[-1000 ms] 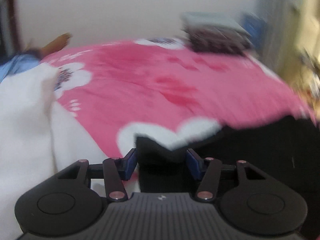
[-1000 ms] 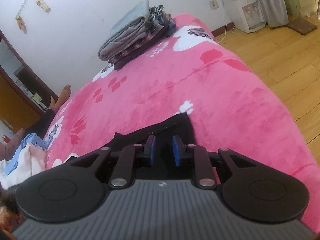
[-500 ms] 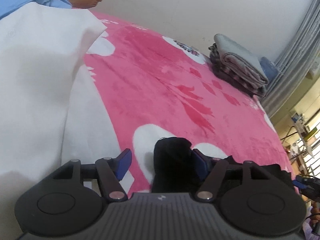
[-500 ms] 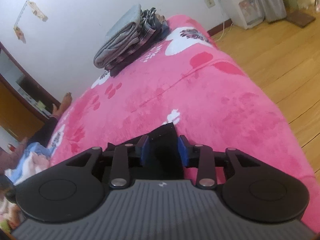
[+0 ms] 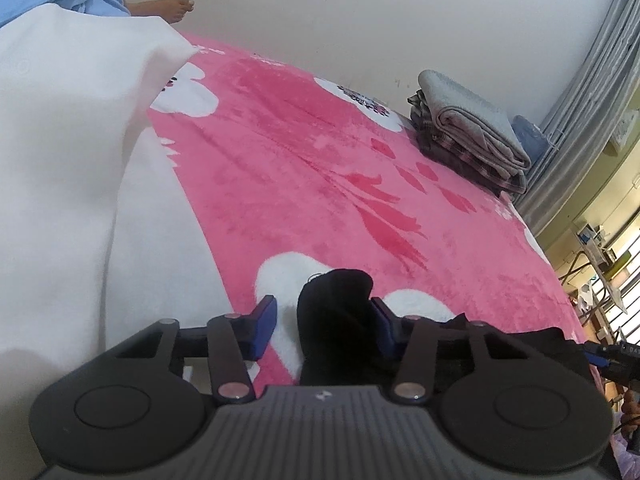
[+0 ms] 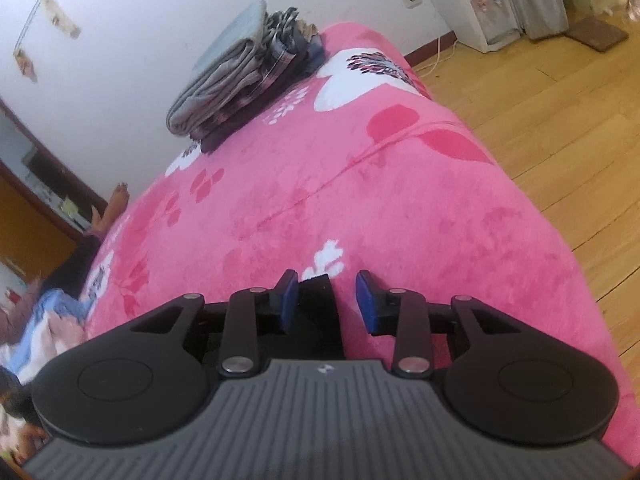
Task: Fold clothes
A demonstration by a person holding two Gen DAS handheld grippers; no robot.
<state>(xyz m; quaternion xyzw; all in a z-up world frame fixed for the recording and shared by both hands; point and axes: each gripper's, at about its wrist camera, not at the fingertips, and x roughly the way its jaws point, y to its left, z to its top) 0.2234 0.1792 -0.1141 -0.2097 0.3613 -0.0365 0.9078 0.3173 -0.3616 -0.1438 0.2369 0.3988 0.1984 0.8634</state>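
The black fabric garment [image 5: 336, 320] lies at the near edge of the bed, one bunched corner standing between the blue pads of the left gripper [image 5: 323, 320]. Its jaws have just been closing, yet the left pad stands clear with blanket showing in the gap, so it is apart, not clamped. The right gripper [image 6: 327, 300] is likewise apart: a black corner rests against its left pad while the right pad hangs free over the pink. To do this step well, I judge each tool should close squarely on its corner, catching only the garment's layers and none of the plush beneath, then lift both ends evenly so the fold stays straight. The surface is a pink plush blanket with white and red flower shapes [image 5: 320, 184], soft and likely to drag on cloth. In the left view a white sheet [image 5: 72, 160] fills nine o'clock and a stack of folded grey and plaid clothes [image 5: 472, 136] sits at two o'clock. In the right view a white water dispenser [image 6: 472, 4] stands on wooden flooring [image 6: 560, 128] at one o'clock.
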